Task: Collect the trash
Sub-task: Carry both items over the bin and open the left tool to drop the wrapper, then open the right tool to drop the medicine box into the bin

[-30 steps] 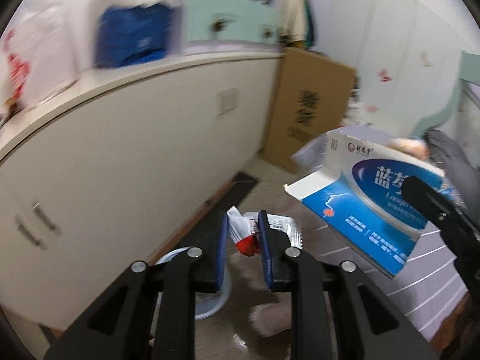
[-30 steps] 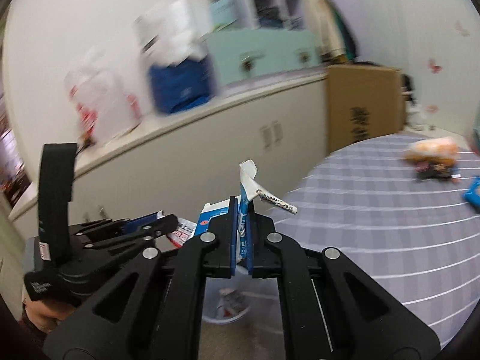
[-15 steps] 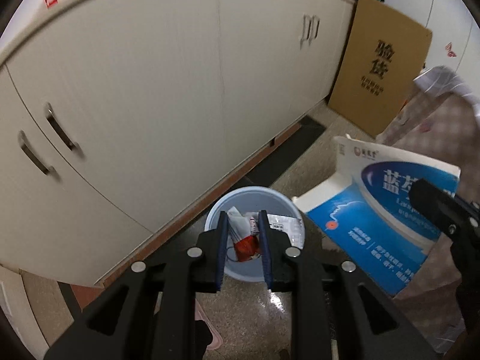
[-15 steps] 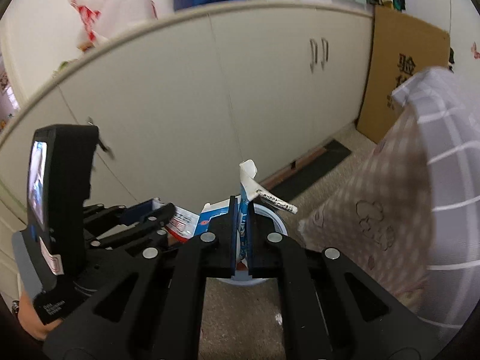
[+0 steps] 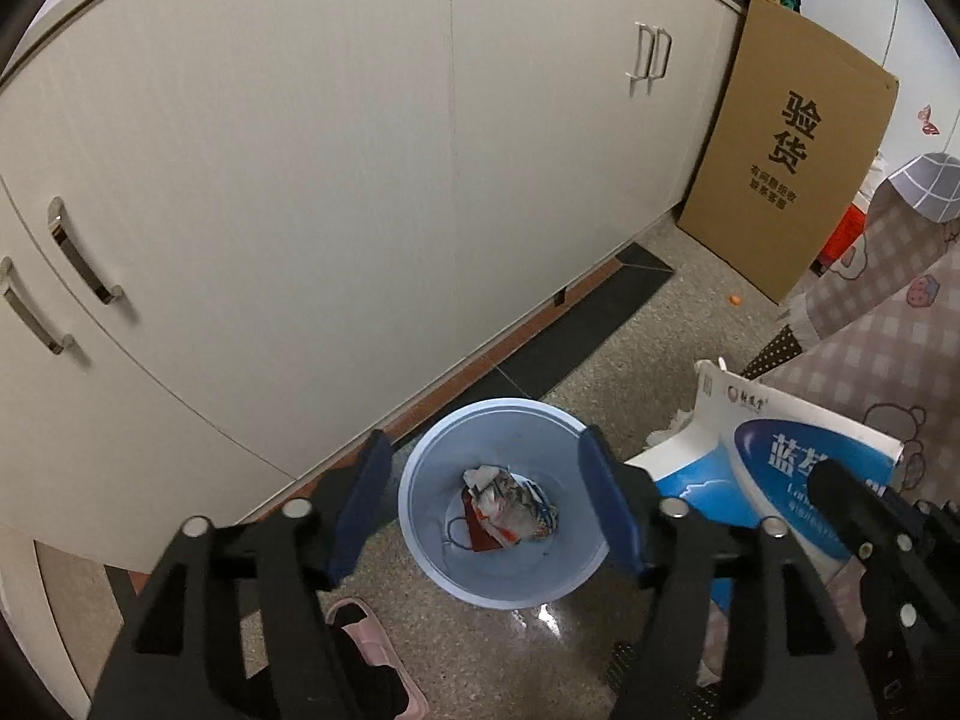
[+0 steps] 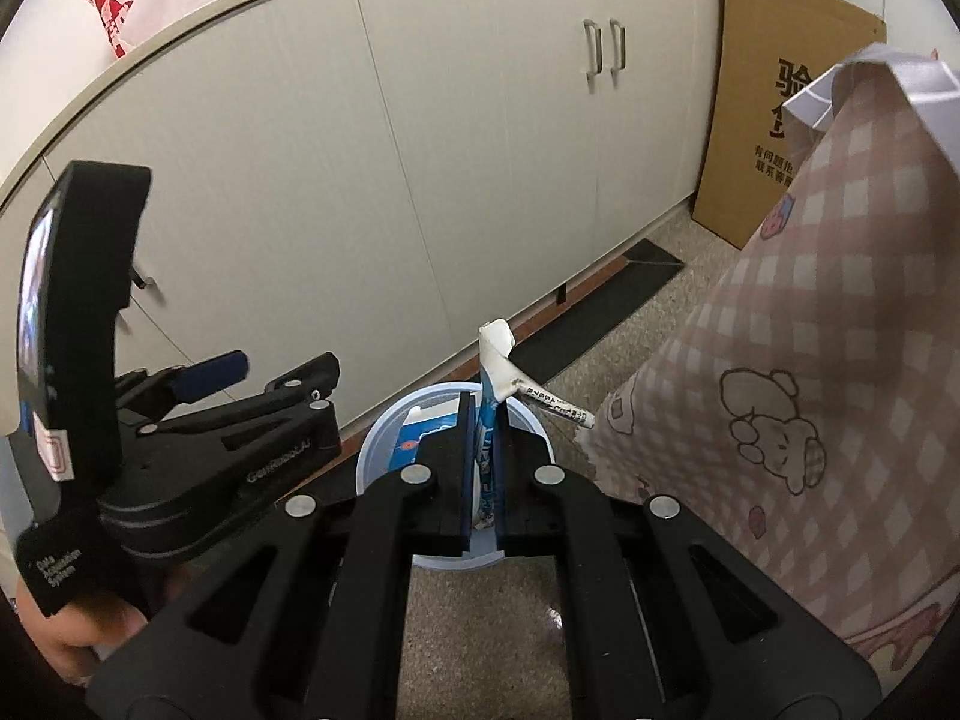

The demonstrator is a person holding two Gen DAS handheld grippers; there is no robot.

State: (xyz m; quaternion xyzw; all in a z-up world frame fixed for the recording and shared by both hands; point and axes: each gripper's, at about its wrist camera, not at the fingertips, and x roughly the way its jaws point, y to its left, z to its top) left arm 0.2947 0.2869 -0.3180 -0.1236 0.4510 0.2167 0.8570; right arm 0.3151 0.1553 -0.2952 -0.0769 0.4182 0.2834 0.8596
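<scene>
While our left claw (image 5: 486, 507) hangs wide open over the blue bin (image 5: 420, 516) with wrappers (image 5: 507, 507) inside on the floor, our right claw (image 6: 485, 468) pinches a blue box (image 6: 487, 420) above it.

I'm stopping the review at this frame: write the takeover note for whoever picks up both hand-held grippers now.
Left hand-held gripper: open, empty, above the blue bin.
Wrappers: lying in the bin, so that drop is done.
Right hand-held gripper: shut on the blue-and-white carton, over the bin.
Left to do: open the right one so the carton falls in; whether more trash remains cannot be seen here.
</scene>
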